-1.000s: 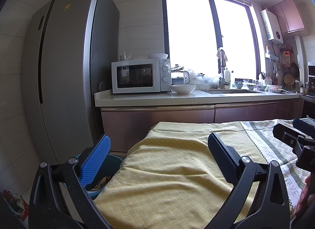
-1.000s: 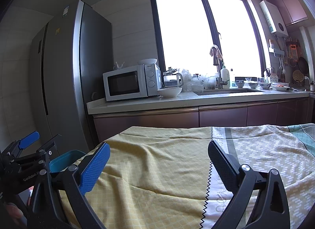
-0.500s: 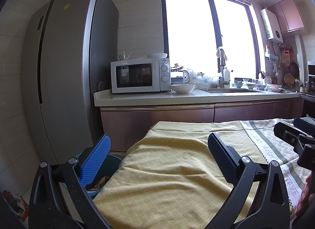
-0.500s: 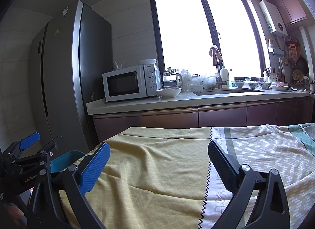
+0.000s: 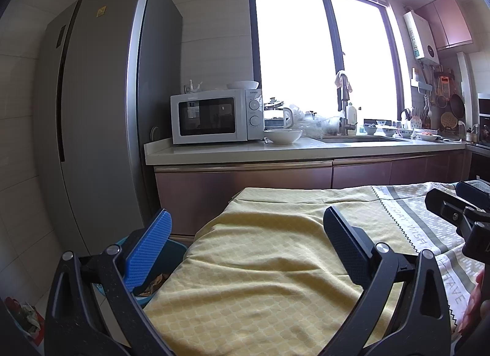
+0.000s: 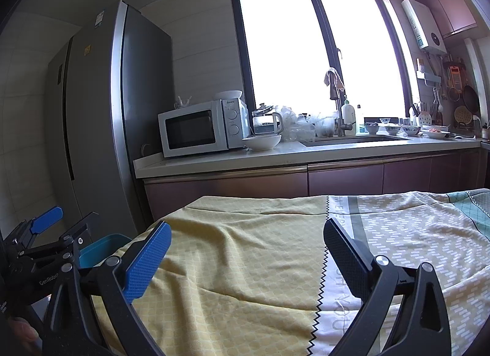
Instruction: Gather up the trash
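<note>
Holding both tongs level over the yellow tablecloth (image 5: 260, 264), I see the left gripper (image 5: 248, 245) and right gripper (image 6: 248, 249) released, jaws spread wide and empty. The blue trash bin (image 5: 171, 259), with scraps inside, sits low beside my left gripper's blue finger. Compared with a second ago, nothing has really shifted.

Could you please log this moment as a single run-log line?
left tool: open, empty | right tool: open, empty | both above yellow tablecloth | blue bin at table's left edge, holds scraps
</note>
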